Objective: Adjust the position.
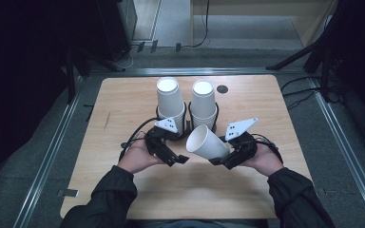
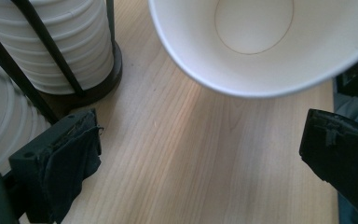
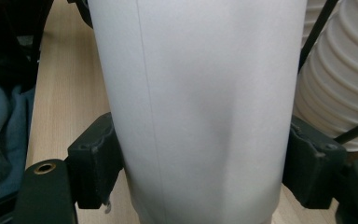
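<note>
right tongs point(image 1: 217, 158) grasping tilted white paper cup point(image 1: 206, 142) above tabletop point(image 1: 123, 99), left tongs point(image 1: 179, 159) released, two cup stacks point(image 1: 171, 99) behind

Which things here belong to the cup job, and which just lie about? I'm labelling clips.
In the job: single paper cup in the right gripper; left gripper, open; two cup stacks in racks.
Lying about: round black disc on the table; floor cables.

White paper cup point(image 1: 205, 141) lies tilted on its side above the table, open mouth leftward.
</note>
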